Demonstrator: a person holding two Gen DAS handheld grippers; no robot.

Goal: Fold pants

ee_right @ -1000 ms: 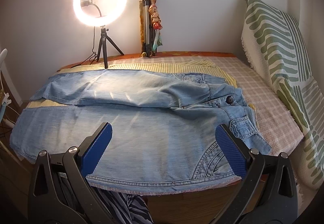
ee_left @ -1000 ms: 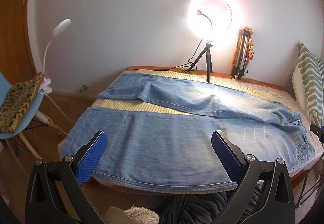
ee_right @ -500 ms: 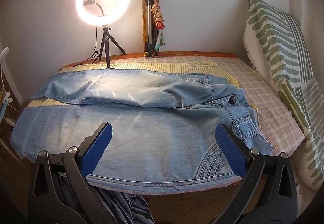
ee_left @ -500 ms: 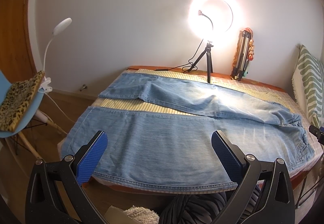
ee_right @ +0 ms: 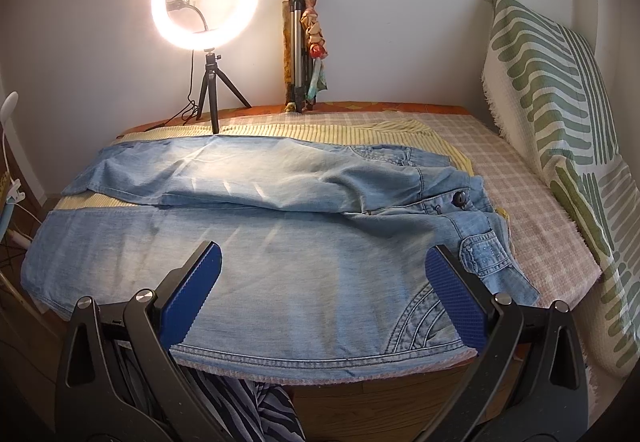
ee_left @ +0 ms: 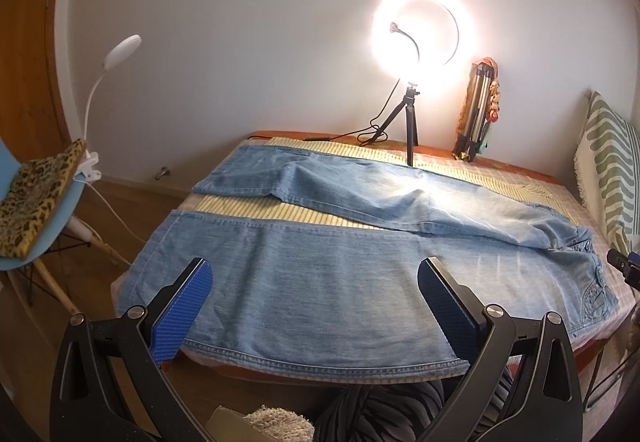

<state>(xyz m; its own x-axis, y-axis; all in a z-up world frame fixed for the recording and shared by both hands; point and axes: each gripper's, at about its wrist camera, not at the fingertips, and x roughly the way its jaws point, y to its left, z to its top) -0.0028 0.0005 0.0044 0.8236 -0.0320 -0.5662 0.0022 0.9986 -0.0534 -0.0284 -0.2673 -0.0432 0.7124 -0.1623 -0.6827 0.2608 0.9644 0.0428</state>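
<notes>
Left wrist view: the jeans [ee_left: 320, 282] are being shown spread flat across the bed [ee_left: 560, 198], legs lying apart in a V with a strip of yellow mat [ee_left: 256, 208] between them. The near leg is running along the bed's front edge, its seam just at the drop; the far leg is lying toward the wall, close to the ring light [ee_left: 412, 130]. The waistband [ee_right: 472, 226] is being seen at the right end in the right wrist view, near the pillow [ee_right: 560, 122].

The left gripper [ee_left: 316, 302] is being held above the near leg's cuff half, its jaws wide apart and empty. The right gripper [ee_right: 324, 290] is being held above the hip end, jaws likewise wide apart, nothing being gripped. No fold is judged to be begun yet.

Several risks are being judged from this layout. If only the top layer of denim is being pinched at the near seam, the lower layer is likely to be left behind and the leg to be twisted. If the two ends are being lifted unevenly, the heavy fabric may be dragged off the front edge. If the near leg is being carried too far back, the tripod may be struck and the light toppled. The mat may also be caught with the cloth.
</notes>
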